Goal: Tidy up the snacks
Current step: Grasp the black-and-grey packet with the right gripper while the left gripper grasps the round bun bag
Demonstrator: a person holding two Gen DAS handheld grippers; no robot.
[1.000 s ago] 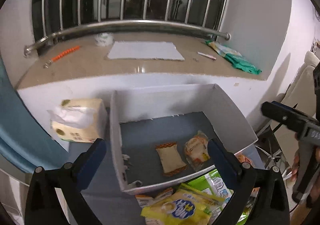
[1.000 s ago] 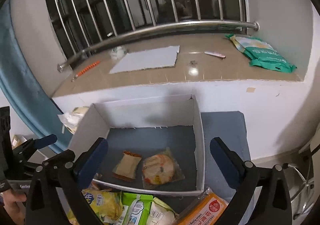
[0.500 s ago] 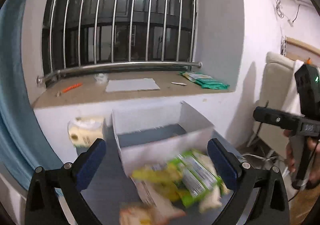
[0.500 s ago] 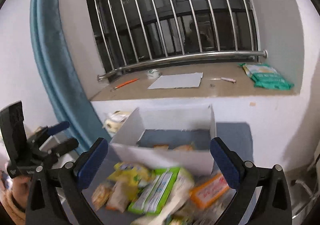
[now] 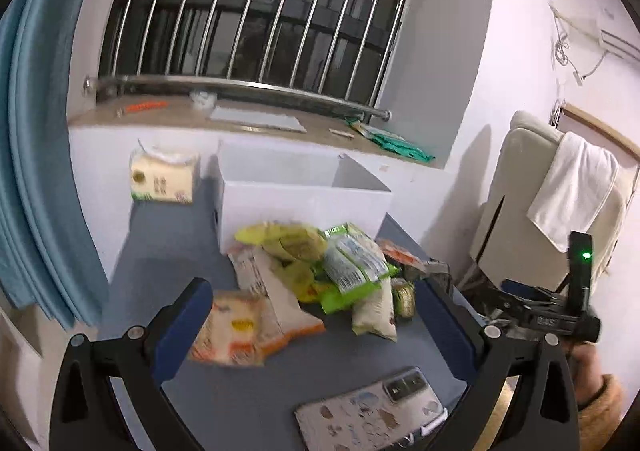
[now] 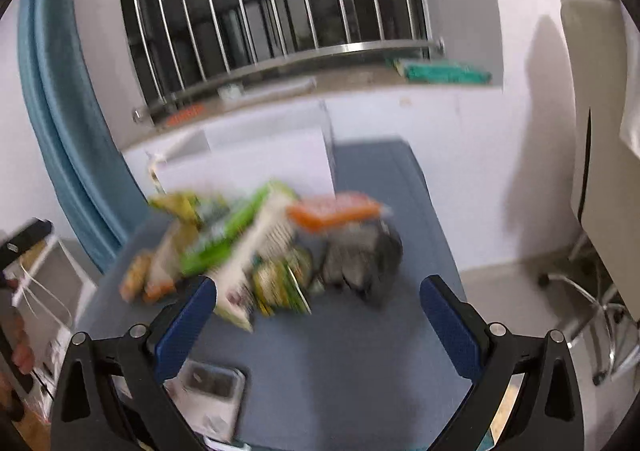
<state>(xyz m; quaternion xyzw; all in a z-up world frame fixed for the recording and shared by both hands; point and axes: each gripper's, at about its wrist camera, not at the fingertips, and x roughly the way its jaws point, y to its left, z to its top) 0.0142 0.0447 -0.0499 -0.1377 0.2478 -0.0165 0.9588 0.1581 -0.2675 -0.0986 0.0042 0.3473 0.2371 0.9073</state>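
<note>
Left claw (image 5: 308,315): released, blue pads spread wide and holding nothing; it hangs at 6 o'clock in the left wrist view, above the near edge of the counter (image 5: 168,235).
Right claw (image 6: 318,305): also released and empty, pads wide apart; its view is heavily blurred, so fine detail there is unclear.
Phone (image 5: 372,411): lies flat at 6 o'clock, nearest the left claw, in a speckled case with its camera side up; it seems simply set aside, apart from the snacks.
Orange-and-white packet (image 5: 248,327): at 7 o'clock, just beyond the left pad, lying flat at the near edge of the heap; likely the easiest first pick.
Snack pile (image 5: 320,267): the task's items, at the centre of the left view, heaped loosely on the blue-grey counter; yellow, green and white bags overlap, with an orange pack at the 3 o'clock side.
Dark wrapper (image 6: 360,263): at the right of the pile in the right wrist view, too blurred to identify.
White box (image 5: 304,191): at 12 o'clock, directly behind the pile and touching it; open-topped, probably the bin for the snacks. Its inside is hidden from here.
Tissue pack (image 5: 164,179): at 10 o'clock, beside the box against the wall.
Window ledge (image 5: 240,123): farthest, under the steel bars, holding a white sheet and a green bag.
</note>
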